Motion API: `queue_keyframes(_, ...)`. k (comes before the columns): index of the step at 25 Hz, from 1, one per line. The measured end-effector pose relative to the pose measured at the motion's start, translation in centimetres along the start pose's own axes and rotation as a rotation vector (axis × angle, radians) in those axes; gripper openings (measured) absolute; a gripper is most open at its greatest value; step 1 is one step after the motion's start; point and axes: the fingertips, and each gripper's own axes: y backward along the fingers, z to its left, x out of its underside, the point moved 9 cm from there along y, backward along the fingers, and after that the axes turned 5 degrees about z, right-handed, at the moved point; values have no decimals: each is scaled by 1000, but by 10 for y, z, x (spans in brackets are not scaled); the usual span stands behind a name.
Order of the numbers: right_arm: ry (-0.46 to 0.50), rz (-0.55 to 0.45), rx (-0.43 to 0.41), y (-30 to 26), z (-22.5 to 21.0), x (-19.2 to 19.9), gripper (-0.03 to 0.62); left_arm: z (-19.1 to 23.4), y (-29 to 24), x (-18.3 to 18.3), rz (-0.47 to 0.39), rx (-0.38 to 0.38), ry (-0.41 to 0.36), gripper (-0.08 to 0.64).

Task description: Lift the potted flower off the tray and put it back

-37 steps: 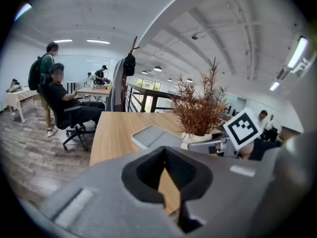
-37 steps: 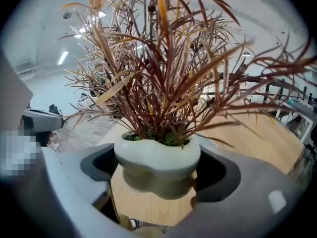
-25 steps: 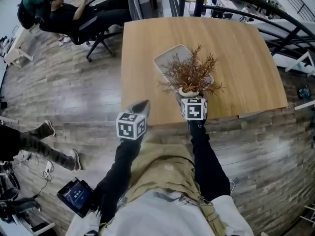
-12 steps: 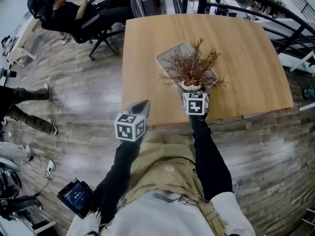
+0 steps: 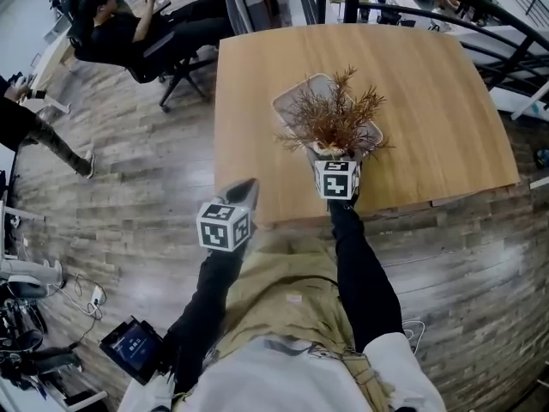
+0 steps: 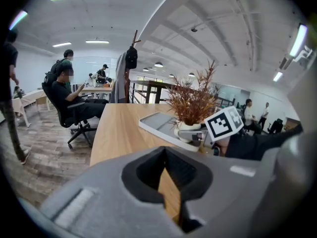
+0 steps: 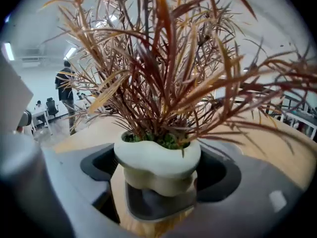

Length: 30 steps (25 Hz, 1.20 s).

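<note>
Okay, light wooden counter (image 5: 412, 84) on a grey plank floor (image 5: 129, 170), open office, a seated person (image 5: 120, 28) off the far left corner. Grey tray (image 5: 296, 99) sits mid-counter toward the near edge. Right gripper (image 5: 333, 157) jaws are clamped on the white pot of the potted flower (image 5: 330, 123) at the tray's near end; contact with the tray is unclear. Left gripper (image 5: 243, 192) is off the near edge, jaws nearly together, empty.
</note>
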Motion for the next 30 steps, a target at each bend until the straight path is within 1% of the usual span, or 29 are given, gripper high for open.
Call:
queue_keyframes(5,-7,22,3,3,-4,10,485,-7,-3,-3,8,15,-9,2)
queue_keyframes(8,-26,9,-2,3,-6,11,486,-11,-5,-5,11,20,-11,2)
queue_keyframes(10,-20,3,3,4,-8,10,485,-12,-5,-8,13,19,-8,2)
queue_keyframes(16,-10,47,-19,8,-16,16,485,-16,-10,-19,19,13,9,2)
queue_keyframes(19,-7,41,-23,26,-14,14,485,-23,-7,-23,19,24,17,2)
queue_keyframes(22,-18,61,-40,68,2,7,477,-38,27,-41,14,38,20,2)
queue_keyframes(24,-15,81,-53,104,16,-3,459,-50,56,-59,8,47,18,2)
queue_keyframes(27,-3,102,-50,148,30,-23,392,-61,85,-86,0,55,18,2)
queue_keyframes(29,2,114,-38,173,35,-33,327,-66,97,-101,-6,63,22,2)
queue_keyframes(30,5,111,-32,184,36,-37,306,-68,102,-108,-12,68,24,2)
